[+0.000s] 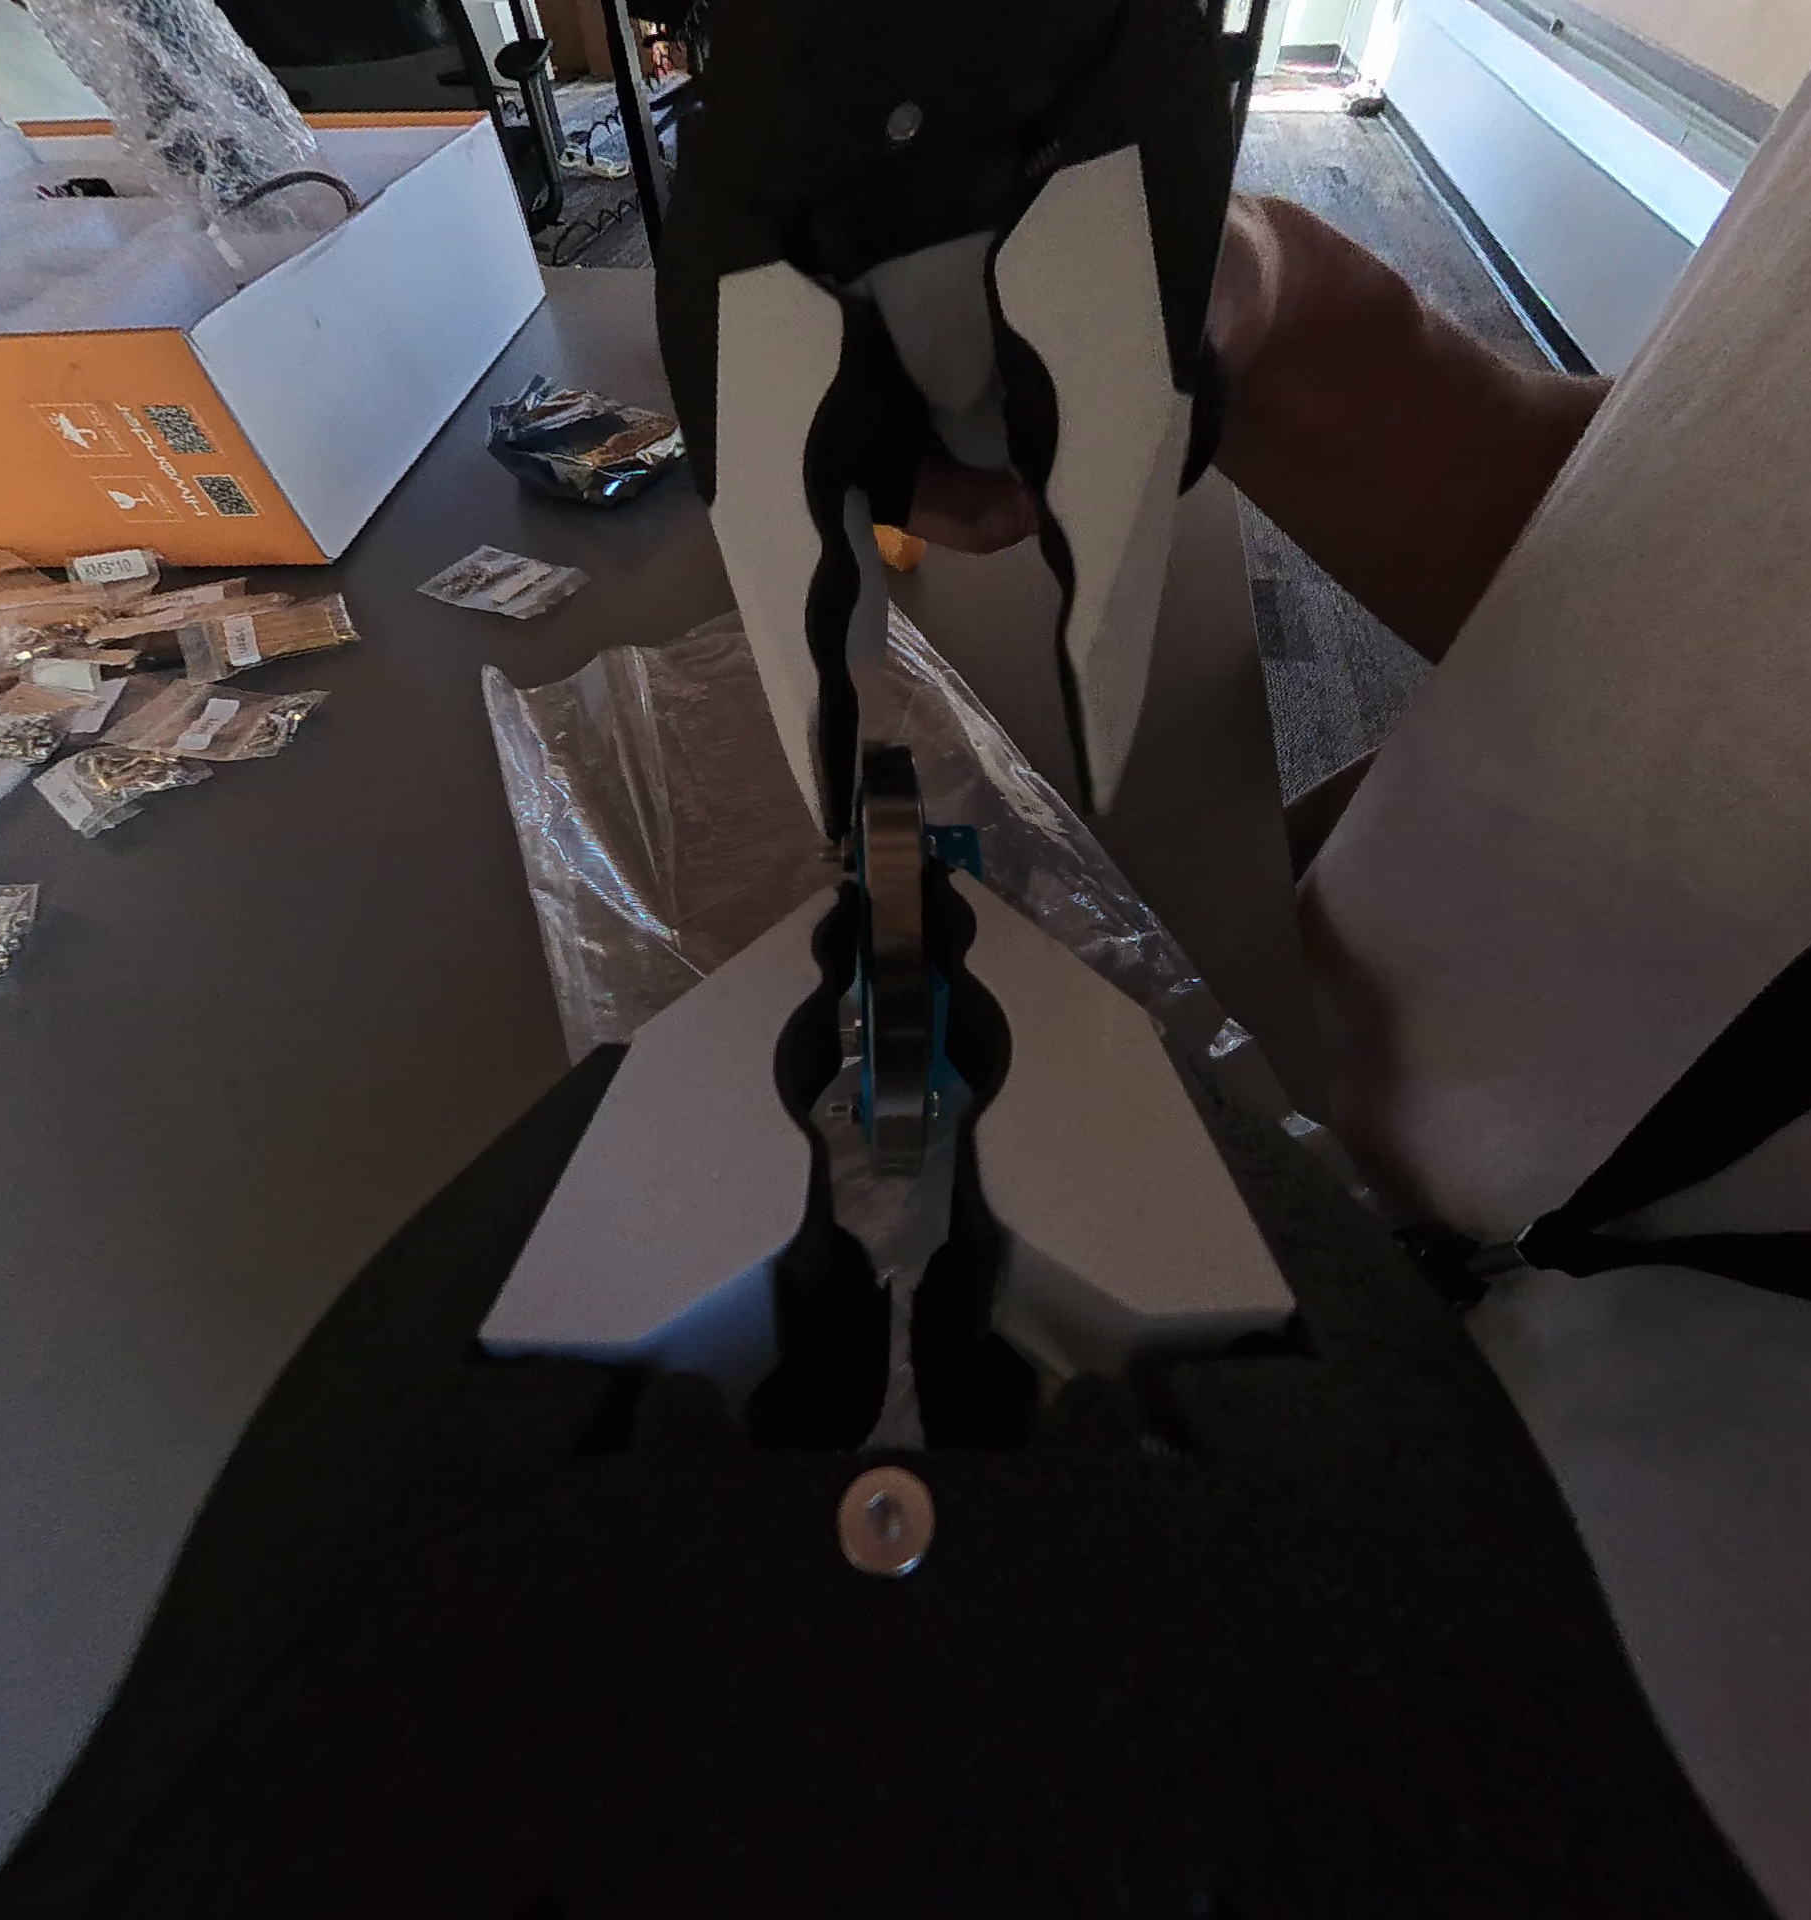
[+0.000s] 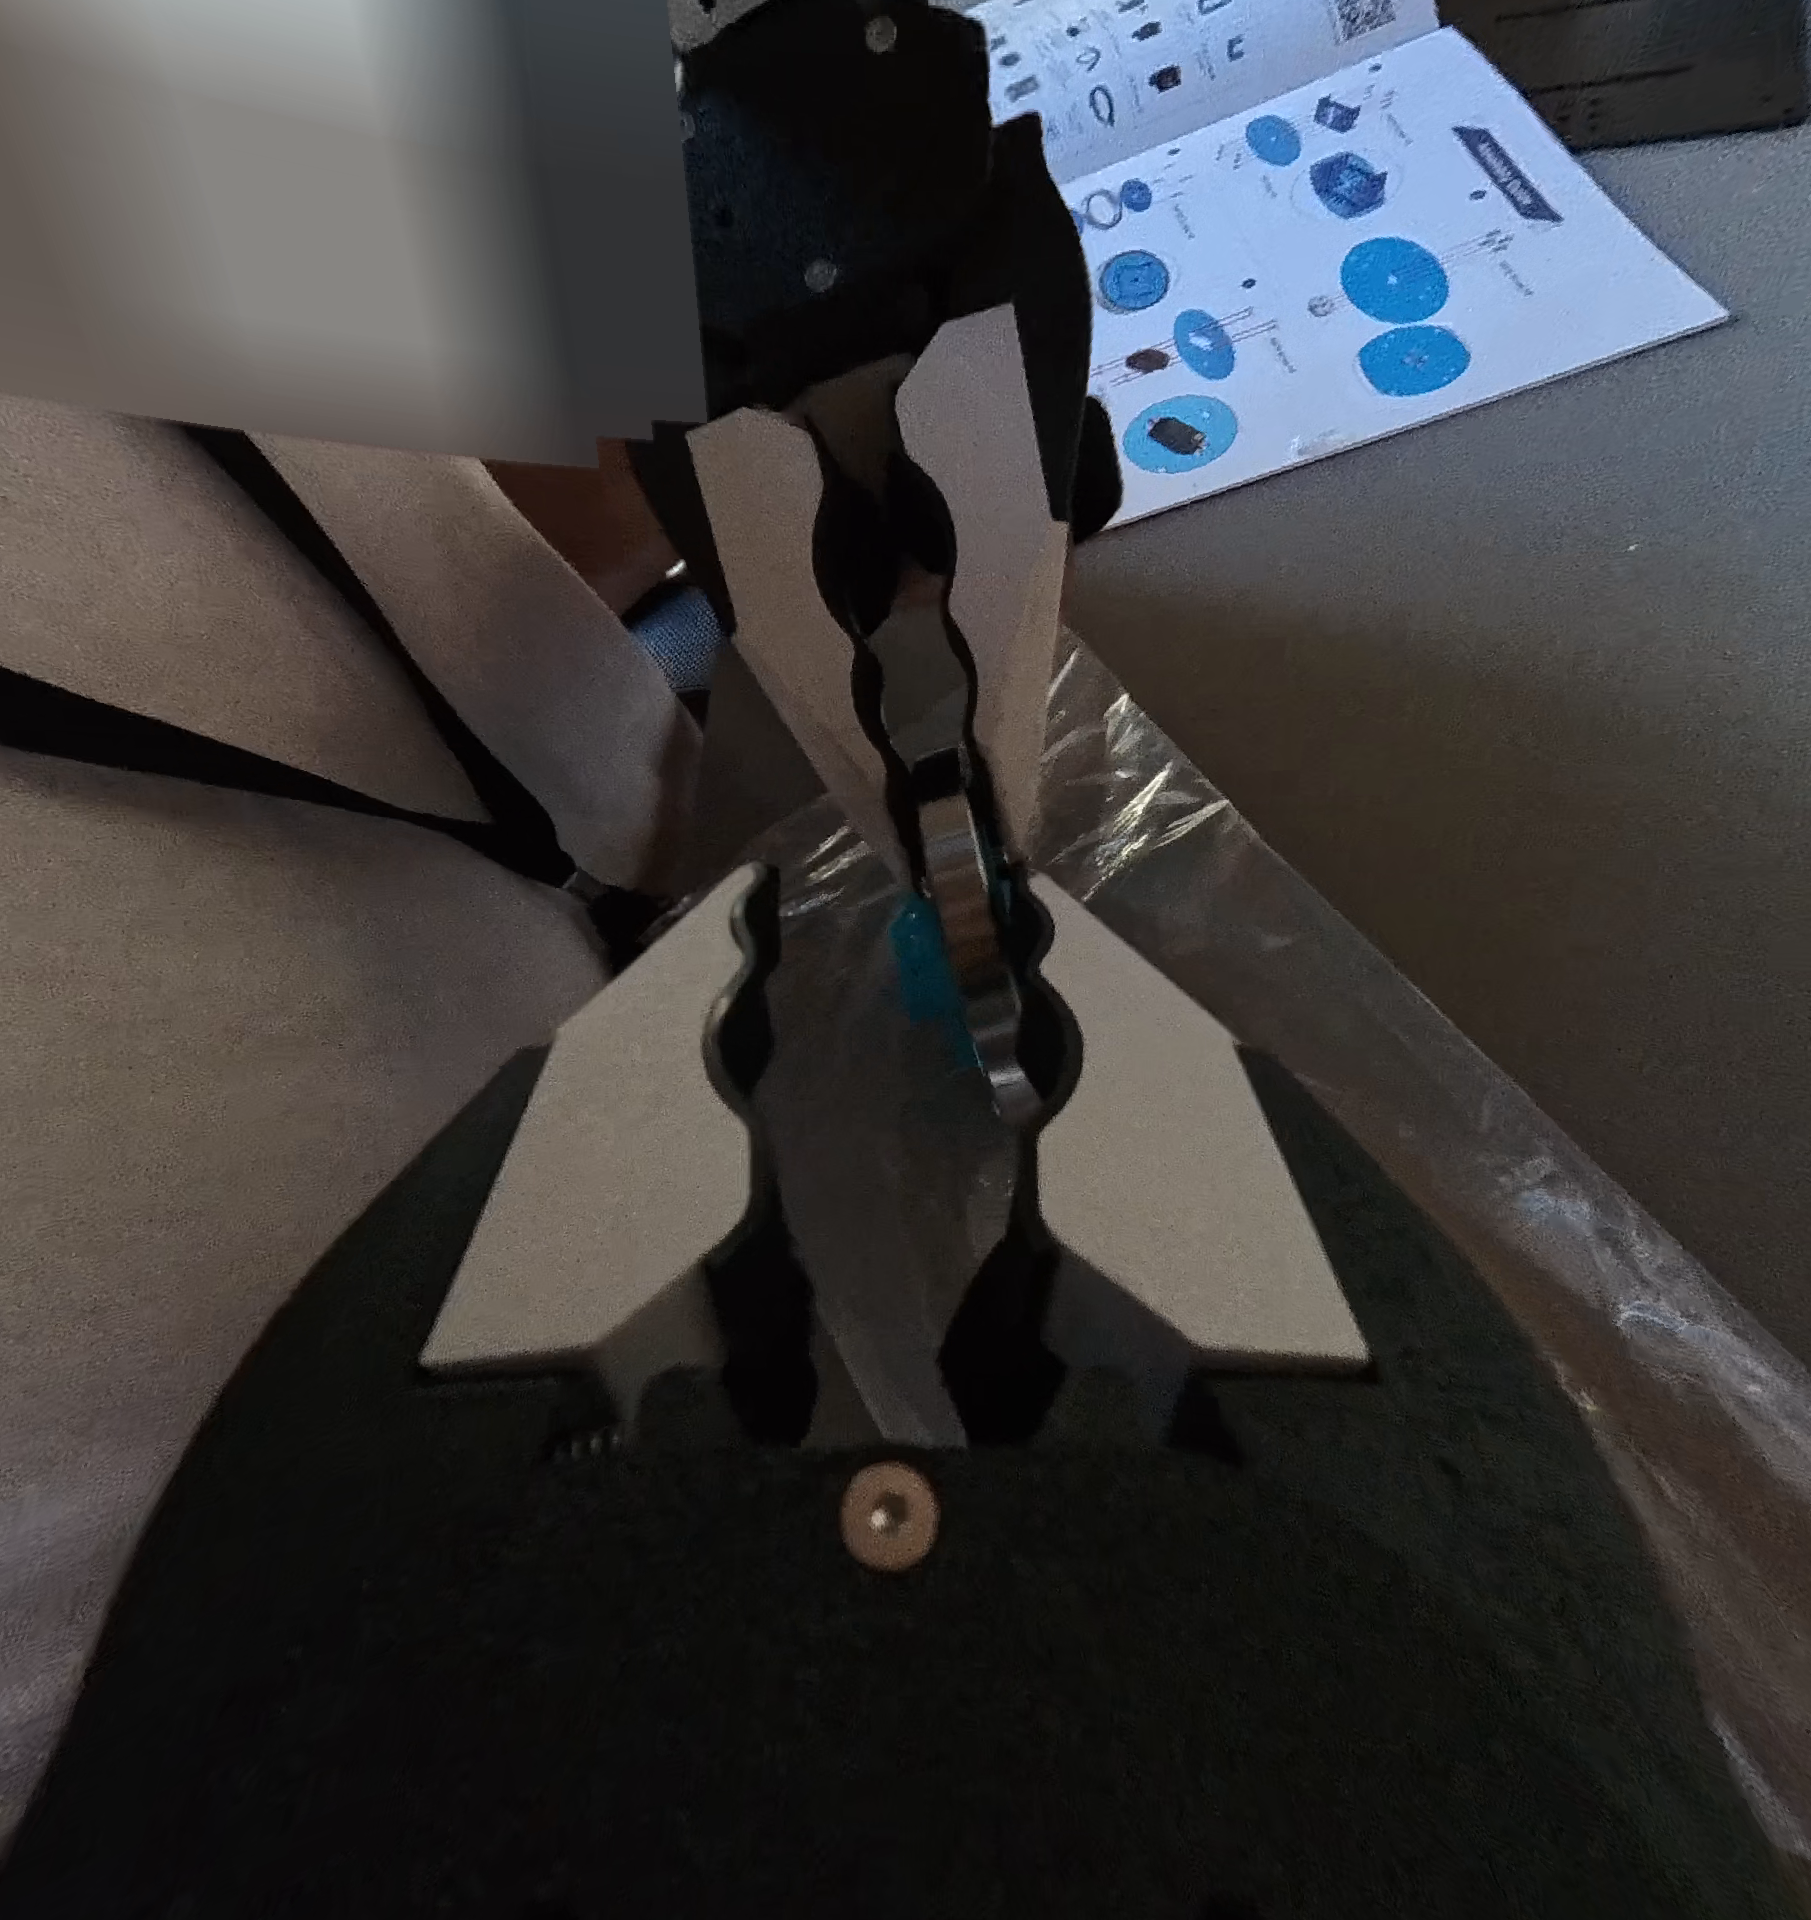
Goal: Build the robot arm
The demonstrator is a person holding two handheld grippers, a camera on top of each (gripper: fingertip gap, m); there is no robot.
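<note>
The left gripper [image 1: 893, 914] has its fingers pressed in on a metal ring with a blue part [image 1: 896, 966], held edge-on between the wavy pads above the table. The right gripper [image 2: 896, 935] faces it from the other side with its fingers spread; the ring [image 2: 968, 935] lies against its right finger [image 2: 1140, 1122], with a clear gap to the other one. In the left wrist view the right gripper's tips [image 1: 984, 790] stand wide apart, one just beside the ring's top. Under both lies a clear plastic bag [image 1: 652, 790] on the grey table [image 1: 257, 1091]. Farther off are small bags of screws [image 1: 142, 707], an orange and white box [image 1: 257, 384] and a crumpled foil pouch [image 1: 584, 436]. An open printed booklet [image 2: 1400, 239] lies beyond the grippers in the right view.
</note>
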